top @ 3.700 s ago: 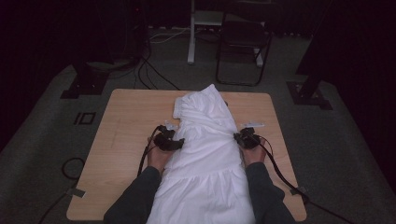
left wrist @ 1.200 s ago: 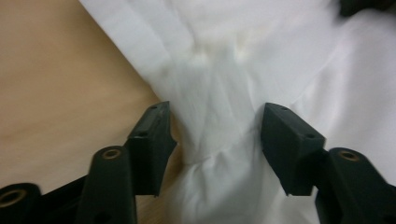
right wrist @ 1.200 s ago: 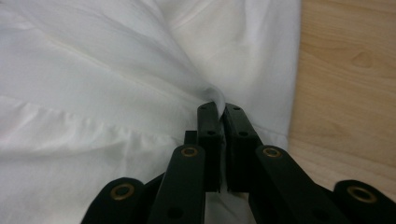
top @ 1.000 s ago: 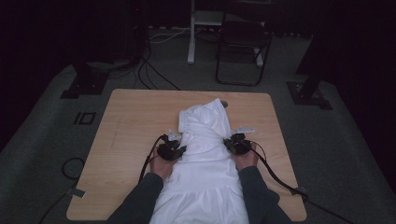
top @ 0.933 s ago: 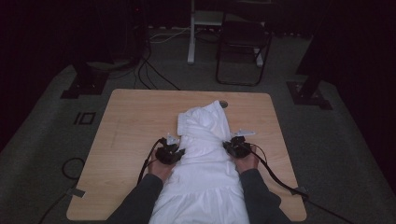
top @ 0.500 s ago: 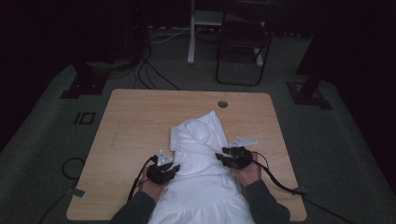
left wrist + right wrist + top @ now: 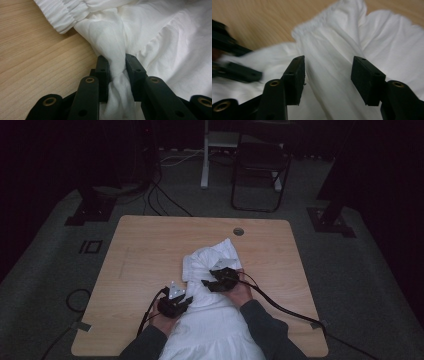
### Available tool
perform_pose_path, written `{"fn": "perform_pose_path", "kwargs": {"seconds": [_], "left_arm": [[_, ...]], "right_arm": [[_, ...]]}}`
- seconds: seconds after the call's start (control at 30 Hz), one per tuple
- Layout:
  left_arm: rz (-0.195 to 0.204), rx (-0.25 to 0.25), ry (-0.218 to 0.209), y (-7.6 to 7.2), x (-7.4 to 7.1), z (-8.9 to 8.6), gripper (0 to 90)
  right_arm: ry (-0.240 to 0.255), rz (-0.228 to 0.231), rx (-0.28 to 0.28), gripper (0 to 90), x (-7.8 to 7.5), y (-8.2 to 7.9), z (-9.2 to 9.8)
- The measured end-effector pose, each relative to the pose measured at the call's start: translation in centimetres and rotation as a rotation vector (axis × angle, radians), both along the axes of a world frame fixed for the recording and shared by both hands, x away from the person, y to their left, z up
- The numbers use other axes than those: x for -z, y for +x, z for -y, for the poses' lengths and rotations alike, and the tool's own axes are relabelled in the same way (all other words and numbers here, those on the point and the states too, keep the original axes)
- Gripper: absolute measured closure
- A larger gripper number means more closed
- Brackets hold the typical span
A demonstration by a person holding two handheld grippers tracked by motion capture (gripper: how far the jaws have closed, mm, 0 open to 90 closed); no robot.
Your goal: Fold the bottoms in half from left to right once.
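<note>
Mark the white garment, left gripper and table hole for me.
white garment [image 7: 212,320], high view, flat front panel near the table edge.
left gripper [image 7: 117,75], left gripper view, midway between its tips, shut on a bunched fold.
table hole [image 7: 238,231], high view, its centre.

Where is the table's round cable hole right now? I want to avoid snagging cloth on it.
In the high view the round hole sits near the table's far edge, right of centre, just beyond the bunched white garment and clear of it.

White garment [image 7: 215,285] — bunched, mid-table
</note>
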State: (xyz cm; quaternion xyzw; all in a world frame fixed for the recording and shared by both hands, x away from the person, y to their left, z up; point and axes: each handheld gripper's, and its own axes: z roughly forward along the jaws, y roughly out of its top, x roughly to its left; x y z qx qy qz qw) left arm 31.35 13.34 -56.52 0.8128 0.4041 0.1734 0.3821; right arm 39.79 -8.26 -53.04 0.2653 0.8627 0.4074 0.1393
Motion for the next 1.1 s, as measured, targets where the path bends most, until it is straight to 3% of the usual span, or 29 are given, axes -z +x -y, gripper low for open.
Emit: {"fn": "perform_pose_path", "kwargs": {"seconds": [0.03,0.07,0.1,0.13,0.17,0.27,0.3,0.33,0.37,0.47,0.53,0.6,0.7,0.77,0.9,0.97,1.0,1.03,1.07,1.1], "left_arm": [[0.0,0.0,0.0,0.0,0.0,0.0,75.1],[0.0,0.0,-0.002,0.0,0.0,0.0,75.0],[0.0,0.0,-0.002,0.0,0.0,0.0,75.0],[0.004,-0.001,0.0,-0.1,0.0,0.1,75.0],[0.005,0.0,0.004,-0.1,0.0,0.1,75.1],[0.008,0.001,0.007,-0.2,0.0,0.2,74.9],[0.008,0.001,0.007,-0.2,0.0,0.2,74.4],[0.003,0.004,0.004,-0.2,0.0,0.2,74.4],[-0.001,0.006,-0.003,-0.2,0.0,0.2,71.0],[-0.005,0.018,-0.013,-0.2,0.0,0.4,63.1],[-0.007,0.019,-0.008,-0.3,0.0,0.6,61.8],[-0.011,0.014,-0.006,-0.2,0.0,0.5,57.0],[-0.014,0.009,-0.008,-0.1,-0.4,0.2,53.5],[-0.003,0.006,-0.006,0.1,-0.9,0.0,52.6],[0.037,-0.013,-0.03,0.9,-2.6,-0.3,52.1],[0.049,-0.008,-0.021,1.6,-3.2,0.0,51.4],[0.053,-0.006,-0.014,1.9,-3.3,0.4,51.3],[0.052,0.0,-0.005,2.2,-3.4,0.7,50.9],[0.046,0.009,0.006,2.4,-3.3,1.0,50.7],[0.045,0.016,0.023,2.5,-3.1,1.5,50.7]], "right_arm": [[0.0,0.0,0.0,46.0,0.0,0.0,0.0],[-0.062,0.011,-0.003,68.6,0.1,0.5,-0.4],[-0.062,0.011,-0.003,68.6,0.1,0.5,-0.4],[-0.054,0.027,0.04,86.5,-0.6,1.0,0.2],[-0.037,0.045,0.08,88.1,-1.1,1.2,0.7],[0.109,0.115,0.251,89.2,-3.7,2.1,4.1],[0.109,0.115,0.251,89.2,-3.7,2.1,4.1],[0.135,0.119,0.297,89.2,-4.1,2.4,5.0],[0.176,0.098,0.402,89.2,-4.5,3.6,7.8],[0.159,0.028,0.448,88.5,-3.1,4.7,9.8],[0.144,0.009,0.454,86.2,-2.3,4.9,10.1],[0.162,-0.038,0.502,63.1,-0.7,5.1,10.8],[0.251,-0.102,0.49,52.9,0.3,4.6,11.9],[0.27,-0.121,0.452,50.0,0.4,3.8,12.1],[0.287,-0.156,0.355,48.8,1.0,2.1,11.6],[0.266,-0.187,0.337,48.7,1.4,1.8,11.1],[0.262,-0.212,0.314,54.1,1.7,2.0,10.7],[0.243,-0.234,0.287,71.2,1.9,2.1,10.4],[0.195,-0.208,0.283,82.8,1.8,2.1,10.2],[0.137,-0.154,0.322,88.3,1.4,2.0,10.1]]}}
